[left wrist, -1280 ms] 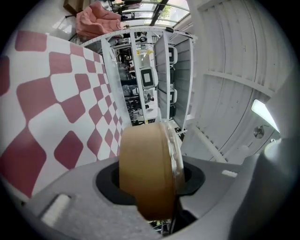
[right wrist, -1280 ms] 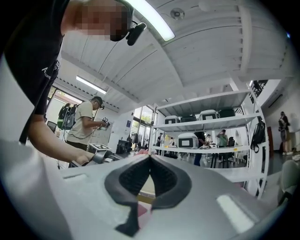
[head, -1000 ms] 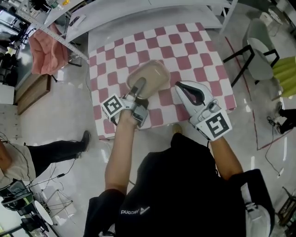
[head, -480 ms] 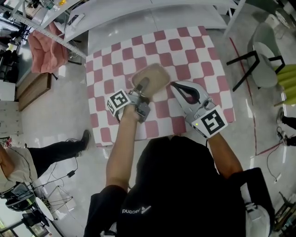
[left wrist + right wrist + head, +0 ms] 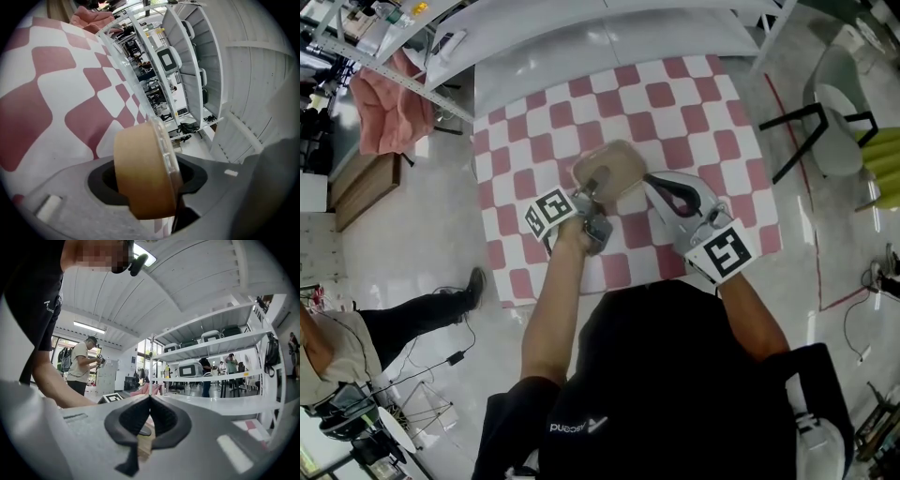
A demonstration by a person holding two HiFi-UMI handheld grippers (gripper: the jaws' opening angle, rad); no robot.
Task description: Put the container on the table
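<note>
Head view looks steeply down on a tabletop [image 5: 675, 103] covered in red-and-white checks, where we see the tan container [image 5: 609, 169] with its clear lid near the middle of the cloth. We cannot tell whether its base is fully down on the checks. The left tongs [image 5: 592, 186] reach in from the near side and meet the container's near edge, with the left marker cube [image 5: 548, 211] just behind them. In the left gripper view the container's wall and lid rim stand between the jaws. The jaws are opening, though the pads look to be against the container. The right tongs [image 5: 649, 180] lie just beside the container's right side, and we make out no contact between them. The right marker cube [image 5: 728, 253] faces up near the tabletop's near edge. In the right gripper view those jaws are clenched tip to tip with nothing between them, and a strip of tan shows through the gap below the tips. A pink cloth [image 5: 389, 108] hangs at the far left, off the tabletop.
</note>
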